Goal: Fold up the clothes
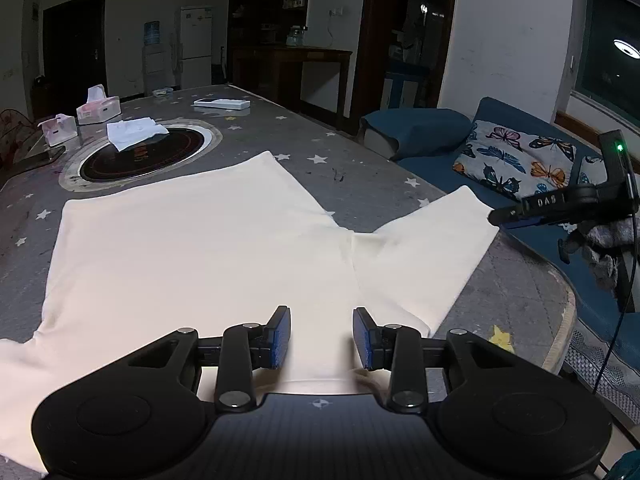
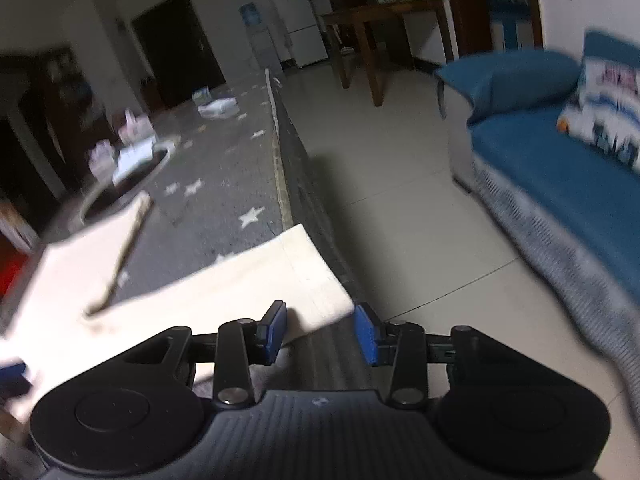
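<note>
A cream T-shirt (image 1: 200, 248) lies spread flat on the grey star-patterned table (image 1: 360, 176). One sleeve (image 1: 432, 252) reaches toward the table's right edge. My left gripper (image 1: 322, 336) stands open just above the shirt's near edge; fabric lies between its blue pads but is not pinched. My right gripper (image 1: 504, 216) comes in from the right beside that sleeve's end. In the blurred right wrist view the right gripper (image 2: 320, 332) is open over the sleeve's (image 2: 248, 284) outer corner at the table edge, and its left pad overlaps the cloth.
Two pink tissue boxes (image 1: 98, 109), a white cloth (image 1: 134, 132) on a round black hob (image 1: 140, 156) and a white remote (image 1: 222, 103) sit at the table's far end. A blue sofa (image 2: 560, 184) with a butterfly cushion (image 1: 516, 160) stands to the right across tiled floor (image 2: 400, 200).
</note>
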